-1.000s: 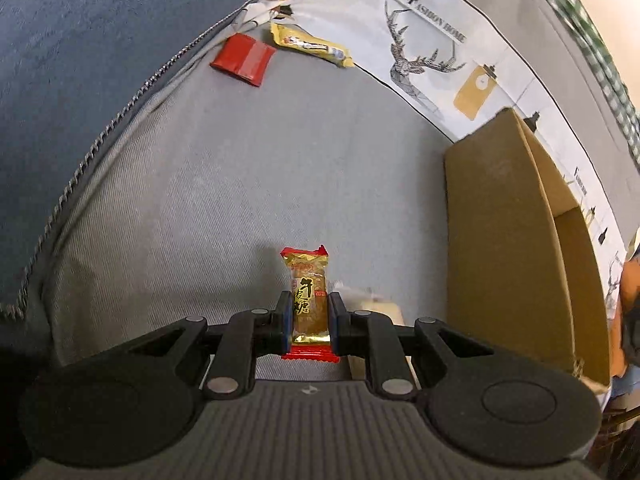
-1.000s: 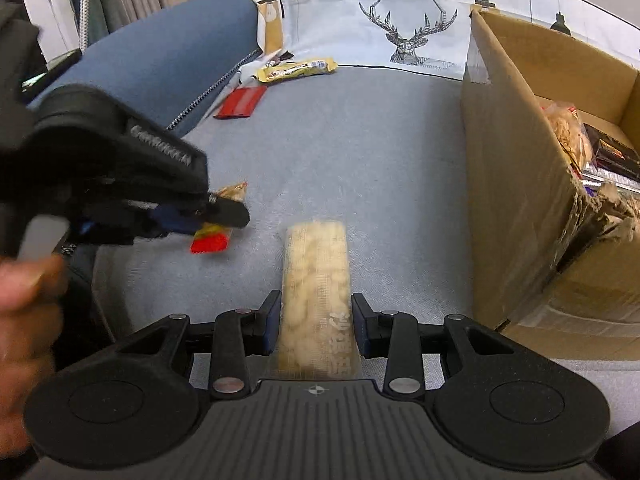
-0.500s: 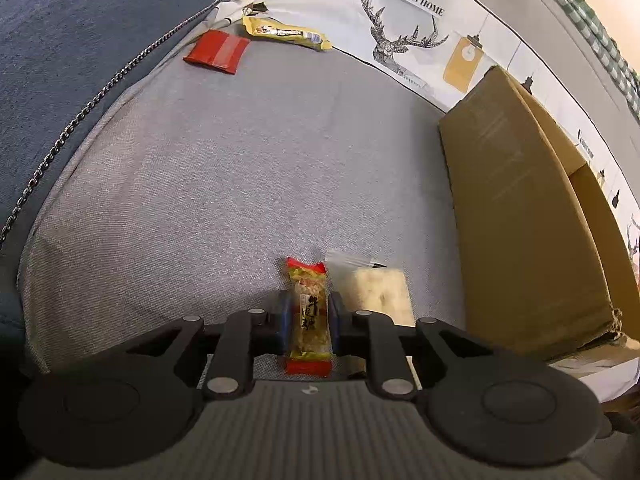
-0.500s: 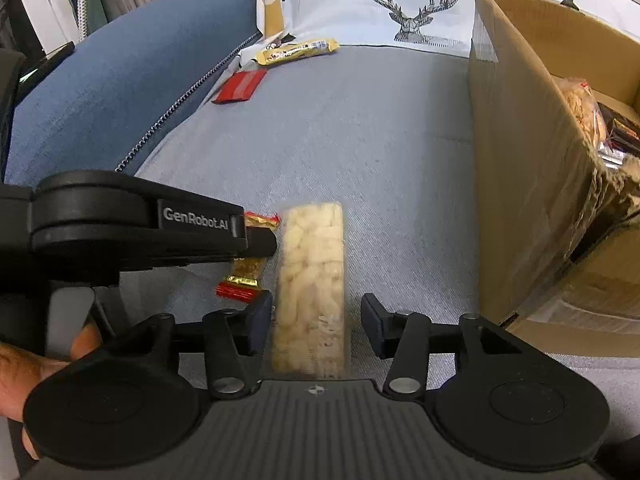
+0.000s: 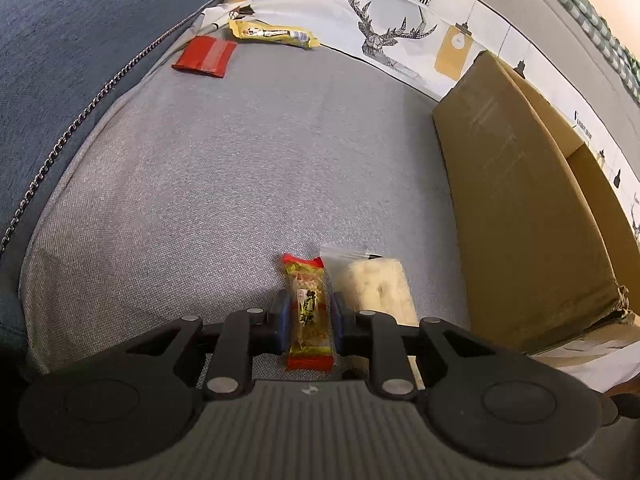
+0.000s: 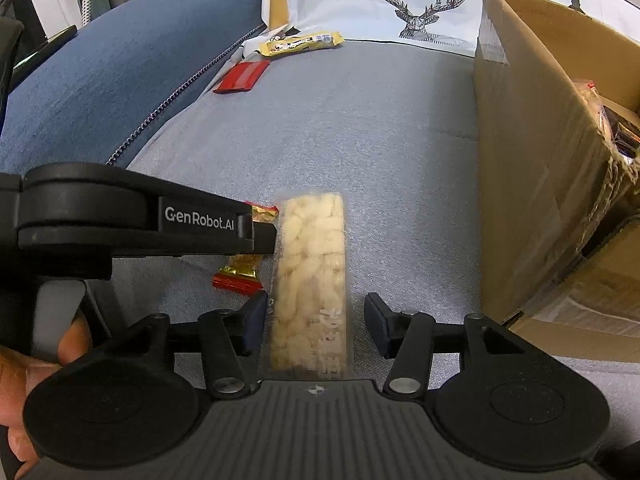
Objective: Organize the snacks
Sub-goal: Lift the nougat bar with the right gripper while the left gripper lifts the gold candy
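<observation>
Grey sofa cushion (image 5: 224, 168) lies broad and bare ahead; cardboard box (image 5: 520, 216) walls my right. My left tongs (image 5: 309, 316) pinch the gold-red candy (image 5: 309, 312). My right tongs (image 6: 316, 322) gape around the clear cracker pack (image 6: 312, 276), touching neither side. Two more snacks wait far back, a red packet (image 5: 205, 56) and a yellow bar (image 5: 272, 34).

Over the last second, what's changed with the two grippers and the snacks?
The right gripper opened, letting go of the pale rice-cracker pack. The left gripper came down beside it, still clamping the gold candy. The cardboard box, red packet and yellow bar stayed put.
</observation>
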Demonstrator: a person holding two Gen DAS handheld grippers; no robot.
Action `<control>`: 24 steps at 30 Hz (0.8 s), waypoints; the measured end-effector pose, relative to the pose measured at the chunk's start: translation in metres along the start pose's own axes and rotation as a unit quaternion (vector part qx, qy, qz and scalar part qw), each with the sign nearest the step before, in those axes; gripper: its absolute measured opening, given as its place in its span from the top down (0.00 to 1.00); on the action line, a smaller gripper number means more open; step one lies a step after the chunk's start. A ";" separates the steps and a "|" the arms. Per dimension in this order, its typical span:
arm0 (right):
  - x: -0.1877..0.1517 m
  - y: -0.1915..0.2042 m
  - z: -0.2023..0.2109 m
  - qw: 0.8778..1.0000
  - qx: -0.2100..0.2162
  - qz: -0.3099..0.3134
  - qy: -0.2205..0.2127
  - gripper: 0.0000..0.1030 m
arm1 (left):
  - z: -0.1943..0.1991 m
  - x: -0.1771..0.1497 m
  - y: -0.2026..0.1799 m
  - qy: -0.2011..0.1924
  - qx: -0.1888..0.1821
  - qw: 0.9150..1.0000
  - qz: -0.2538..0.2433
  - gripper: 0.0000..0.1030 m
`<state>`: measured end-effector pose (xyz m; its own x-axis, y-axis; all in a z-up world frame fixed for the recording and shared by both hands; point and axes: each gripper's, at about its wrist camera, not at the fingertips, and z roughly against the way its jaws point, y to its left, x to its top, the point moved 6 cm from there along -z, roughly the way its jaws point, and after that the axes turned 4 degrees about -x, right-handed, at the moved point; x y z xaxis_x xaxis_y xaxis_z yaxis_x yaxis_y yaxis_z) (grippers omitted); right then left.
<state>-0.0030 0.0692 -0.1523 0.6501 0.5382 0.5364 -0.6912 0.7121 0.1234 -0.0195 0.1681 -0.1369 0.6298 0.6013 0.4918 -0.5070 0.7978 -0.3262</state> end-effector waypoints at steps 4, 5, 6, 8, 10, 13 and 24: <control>-0.001 0.000 0.000 1.000 -0.002 0.003 -0.002 0.47 | 0.000 0.000 -0.002 0.000 0.003 1.000 -0.007 0.80; -0.001 0.000 0.000 1.000 -0.003 0.005 -0.003 0.47 | 0.000 0.000 -0.002 -0.001 0.003 1.000 -0.008 0.81; -0.001 0.002 0.000 1.000 -0.004 0.006 -0.004 0.47 | 0.000 0.000 -0.001 -0.001 0.003 1.000 -0.007 0.81; -0.001 0.003 0.000 1.000 -0.007 0.011 -0.007 0.57 | 0.000 0.001 0.000 -0.002 0.002 1.000 -0.004 0.82; 0.000 0.002 0.001 1.000 -0.009 0.014 -0.011 0.62 | 0.000 0.001 0.001 -0.004 0.002 1.000 -0.001 0.82; 0.002 -0.001 0.004 1.000 -0.008 0.003 -0.020 0.63 | 0.002 0.002 0.003 -0.007 0.003 1.000 0.004 0.82; 0.001 -0.006 -0.002 1.000 -0.014 -0.008 -0.011 0.60 | 0.000 0.001 0.001 -0.007 0.009 1.000 -0.002 0.81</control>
<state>0.0024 0.0665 -0.1538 0.6535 0.5176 0.5523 -0.6721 0.7324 0.1089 -0.0195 0.1700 -0.1364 0.6240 0.5972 0.5039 -0.5147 0.7994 -0.3099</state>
